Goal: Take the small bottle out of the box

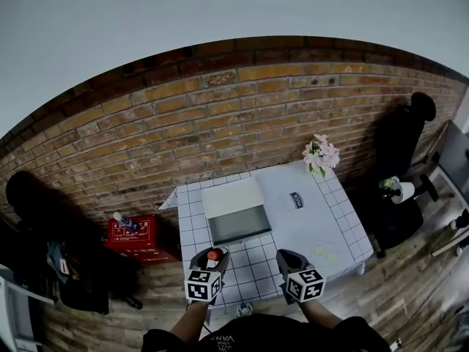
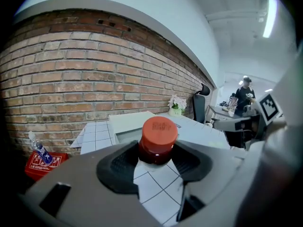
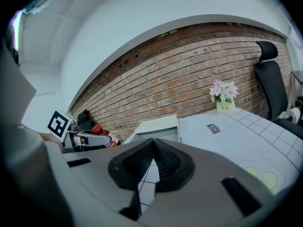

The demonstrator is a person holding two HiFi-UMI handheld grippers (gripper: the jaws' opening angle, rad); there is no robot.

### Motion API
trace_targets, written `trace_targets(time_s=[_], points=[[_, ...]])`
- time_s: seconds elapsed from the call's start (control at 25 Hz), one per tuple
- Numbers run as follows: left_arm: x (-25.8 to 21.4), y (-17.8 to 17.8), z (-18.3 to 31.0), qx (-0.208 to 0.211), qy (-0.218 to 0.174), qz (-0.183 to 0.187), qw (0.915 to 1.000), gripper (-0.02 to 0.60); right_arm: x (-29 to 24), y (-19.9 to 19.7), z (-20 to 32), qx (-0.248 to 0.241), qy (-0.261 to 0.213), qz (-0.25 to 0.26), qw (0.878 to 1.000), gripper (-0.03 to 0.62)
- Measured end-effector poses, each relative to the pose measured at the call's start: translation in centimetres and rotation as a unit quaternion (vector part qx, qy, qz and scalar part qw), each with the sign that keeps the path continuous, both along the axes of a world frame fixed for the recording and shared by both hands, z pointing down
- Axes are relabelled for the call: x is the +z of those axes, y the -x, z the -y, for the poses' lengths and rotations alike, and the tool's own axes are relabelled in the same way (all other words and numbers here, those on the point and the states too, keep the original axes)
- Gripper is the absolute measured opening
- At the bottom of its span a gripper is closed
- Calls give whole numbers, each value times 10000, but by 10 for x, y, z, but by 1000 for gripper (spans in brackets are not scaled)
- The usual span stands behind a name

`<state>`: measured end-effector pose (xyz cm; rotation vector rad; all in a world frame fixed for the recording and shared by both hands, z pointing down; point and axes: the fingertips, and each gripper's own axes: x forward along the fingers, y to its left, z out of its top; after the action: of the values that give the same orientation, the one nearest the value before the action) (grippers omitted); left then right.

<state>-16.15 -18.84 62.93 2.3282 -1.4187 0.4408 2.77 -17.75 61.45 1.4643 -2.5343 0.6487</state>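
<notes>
A small bottle (image 1: 214, 254) with a red cap is held over the near edge of the white tiled table (image 1: 253, 270), and my left gripper (image 1: 211, 259) is shut on it. In the left gripper view the bottle (image 2: 158, 138) stands upright between the two dark pads, below its cap, with my left gripper (image 2: 156, 159) closed round it. The open white box (image 1: 233, 199) sits farther back on the table, its grey inside showing; the box (image 2: 124, 125) lies beyond the bottle. My right gripper (image 1: 288, 259) hovers beside the left one. Nothing is between my right gripper's (image 3: 152, 159) shut jaws.
A vase of flowers (image 1: 320, 155) stands at the table's far right corner against the brick wall. A red crate (image 1: 135, 235) with a water bottle on it sits on the floor to the left. A black office chair (image 1: 401, 147) stands at the right. A person (image 2: 245, 94) stands far off.
</notes>
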Motion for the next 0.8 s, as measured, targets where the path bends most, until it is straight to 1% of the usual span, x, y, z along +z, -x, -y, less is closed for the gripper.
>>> trace_targets(time_s=[0.32, 0.6, 0.8], points=[[-4, -15, -45, -442, -19, -76, 9990, 224, -1, -22, -27, -278, 19, -41, 9996, -2], [-3, -26, -88, -786, -4, -121, 9968, 224, 4, -34, -54, -603, 51, -64, 9981, -2], [3, -33, -121, -1006, 80, -157, 9948, 223, 7, -38, -72, -822, 90, -108, 9965, -2]])
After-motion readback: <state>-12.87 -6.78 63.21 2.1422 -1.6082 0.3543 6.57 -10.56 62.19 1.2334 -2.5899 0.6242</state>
